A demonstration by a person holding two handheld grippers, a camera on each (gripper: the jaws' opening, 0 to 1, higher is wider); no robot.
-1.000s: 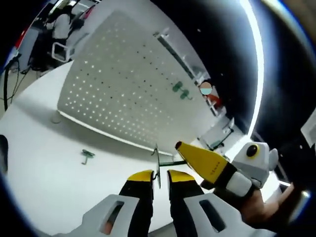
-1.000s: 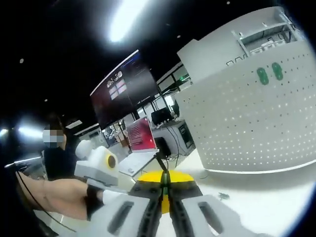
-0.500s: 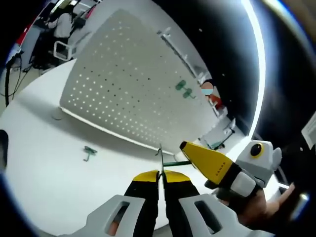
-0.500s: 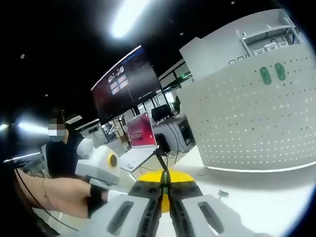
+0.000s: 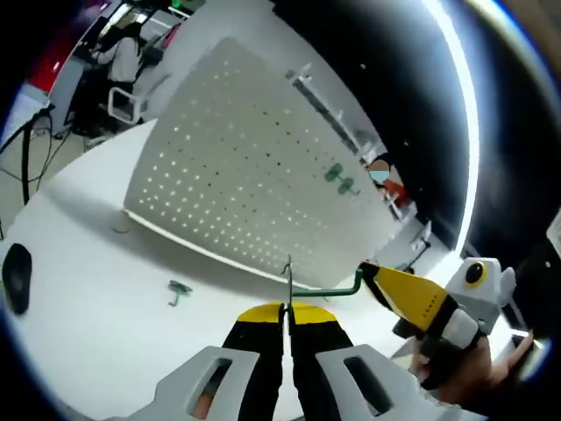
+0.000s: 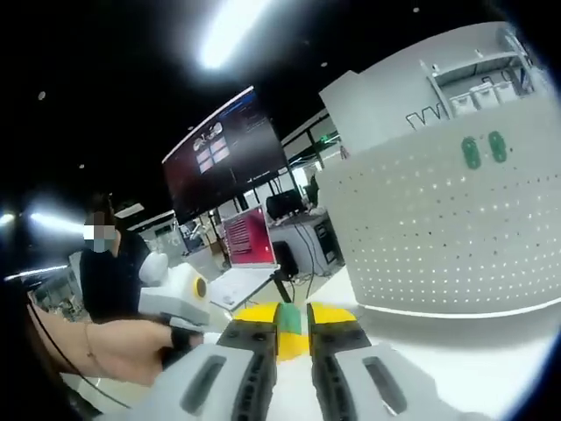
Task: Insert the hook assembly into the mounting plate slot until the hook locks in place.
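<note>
Count: two grippers, one hook assembly, one mounting plate, two green clips on it, one loose green hook on the table.

Left gripper view, left to right:
- A dark mouse-like object [image 5: 17,276] lies on the white table [image 5: 79,263].
- The loose green hook [image 5: 180,291] lies flat on the table, in front of the plate and apart from it.
- The mounting plate [image 5: 237,167] is a white perforated panel standing upright. The two green clips [image 5: 340,179] sit side by side near its right end.
- The left gripper [image 5: 286,309] has its jaws together, clamped on the hook assembly [image 5: 320,288].
- The assembly is held in the air in front of the plate, not touching it. Its thin metal pin points straight out along my jaws toward the plate. Its green arm has its long axis running rightward, ending in a short upturned bend at the yellow tip of the right gripper [image 5: 379,282].

Right gripper view:
- A hand [image 6: 105,346] holds the left gripper [image 6: 180,294].
- The right gripper [image 6: 291,317] has its jaws slightly apart with green showing between them. I can't tell if they're gripping it.
- The plate [image 6: 438,237] is at right.

Versus 0.5 s ago:
- The right jaws were together and now stand apart.
- The right tip now sits further from my left jaws, so more of the green arm is exposed.
- The left clamp is unchanged.
</note>
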